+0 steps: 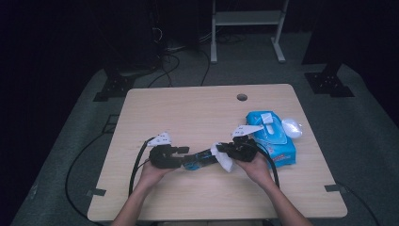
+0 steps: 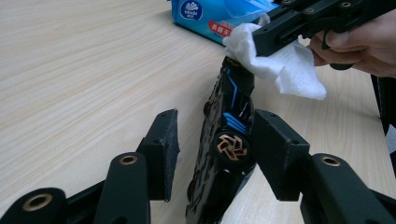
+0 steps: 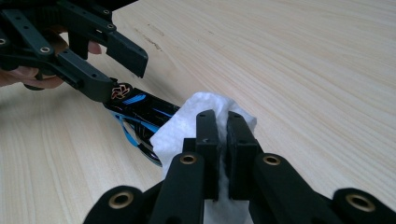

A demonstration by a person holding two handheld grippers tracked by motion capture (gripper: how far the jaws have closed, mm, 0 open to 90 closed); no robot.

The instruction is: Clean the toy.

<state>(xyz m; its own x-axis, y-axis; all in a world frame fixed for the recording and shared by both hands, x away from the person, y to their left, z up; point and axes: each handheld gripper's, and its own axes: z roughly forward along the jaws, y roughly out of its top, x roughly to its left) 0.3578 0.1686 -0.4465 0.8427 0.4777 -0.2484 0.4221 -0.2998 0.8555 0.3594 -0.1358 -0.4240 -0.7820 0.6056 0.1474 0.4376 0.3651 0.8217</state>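
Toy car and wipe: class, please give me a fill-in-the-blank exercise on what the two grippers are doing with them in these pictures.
1. The right gripper is shut on a white ____.
2. The black toy car bears stripes of the colour ____.
3. The blue wipes pack lies on the wooden ____.
4. The toy car sits between the pads of the ____ gripper, and one pad stands clear of it.

Missing words: wipe; blue; table; left
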